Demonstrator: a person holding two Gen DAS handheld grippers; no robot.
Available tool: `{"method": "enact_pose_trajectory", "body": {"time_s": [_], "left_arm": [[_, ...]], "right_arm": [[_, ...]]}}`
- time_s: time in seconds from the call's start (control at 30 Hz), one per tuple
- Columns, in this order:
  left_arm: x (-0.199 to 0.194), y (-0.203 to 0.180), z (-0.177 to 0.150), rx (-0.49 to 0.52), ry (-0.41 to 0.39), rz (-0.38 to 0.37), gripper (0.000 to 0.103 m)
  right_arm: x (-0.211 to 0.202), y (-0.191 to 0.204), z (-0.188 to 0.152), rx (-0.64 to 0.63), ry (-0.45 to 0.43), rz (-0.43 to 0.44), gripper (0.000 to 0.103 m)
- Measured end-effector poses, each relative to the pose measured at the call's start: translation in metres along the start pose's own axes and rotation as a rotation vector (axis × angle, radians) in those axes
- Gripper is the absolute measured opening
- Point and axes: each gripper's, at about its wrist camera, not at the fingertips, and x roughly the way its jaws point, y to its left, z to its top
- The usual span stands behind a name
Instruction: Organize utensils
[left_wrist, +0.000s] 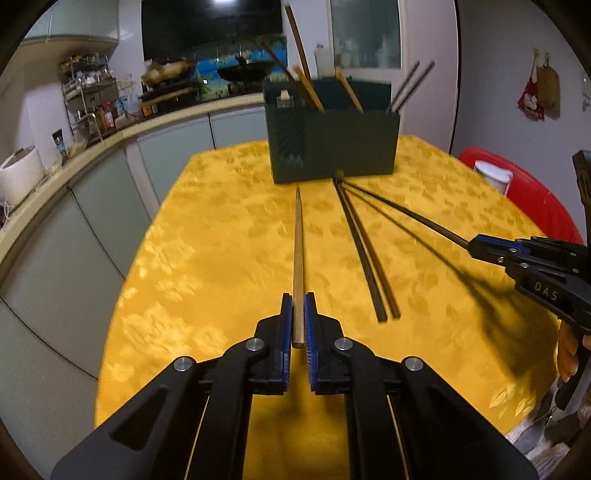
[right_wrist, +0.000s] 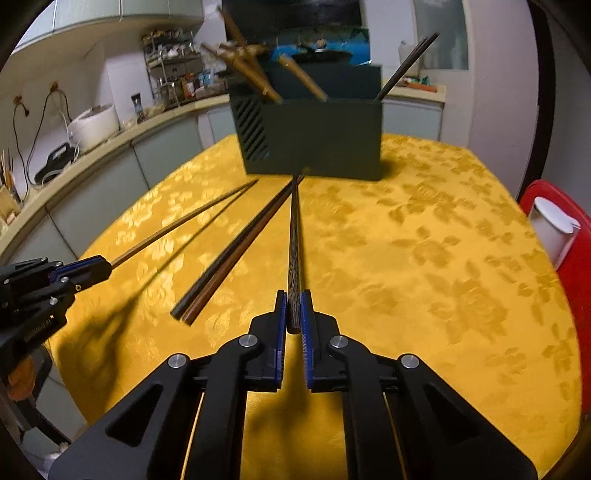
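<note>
My left gripper (left_wrist: 298, 297) is shut on the thick end of a light wooden chopstick (left_wrist: 297, 251), which points at the dark green utensil box (left_wrist: 334, 146) at the table's far side. My right gripper (right_wrist: 294, 295) is shut on a dark speckled chopstick (right_wrist: 294, 236), also aimed at the utensil box (right_wrist: 314, 136). Each gripper shows in the other's view: the right gripper (left_wrist: 474, 245) at the right edge, the left gripper (right_wrist: 107, 267) at the left edge. A dark and a brown chopstick (left_wrist: 365, 254) lie side by side on the yellow cloth (left_wrist: 221, 240) between them. Several chopsticks stand in the box.
A red stool (left_wrist: 535, 192) with a white cup (left_wrist: 493, 175) on it stands beside the table on the right. A kitchen counter (left_wrist: 74, 155) with a rice cooker (left_wrist: 18, 177) and a rack of bottles runs along the left. A person's hand (left_wrist: 567, 350) holds the right gripper's handle.
</note>
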Motion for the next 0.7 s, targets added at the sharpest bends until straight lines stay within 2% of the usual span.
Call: {"method": "enact_pose_trajectory", "body": {"time_s": [0.3, 0.47, 0.7], "left_arm": [[-0.04, 0.006, 0.058, 0.05, -0.152, 0.006, 0.006], [-0.048, 0.011, 0.093, 0.049, -0.182, -0.016, 0.006], [-0.057, 0.016, 0.135, 0.047, -0.211, -0.063, 0.006]], "right_arm": [[-0.045, -0.027, 0.05, 0.027, -0.156, 0.028, 0.008], [-0.068, -0.033, 0.077, 0.018, -0.243, 0.046, 0.008], [-0.08, -0.039, 0.106, 0.012, -0.284, 0.078, 0.008]]}}
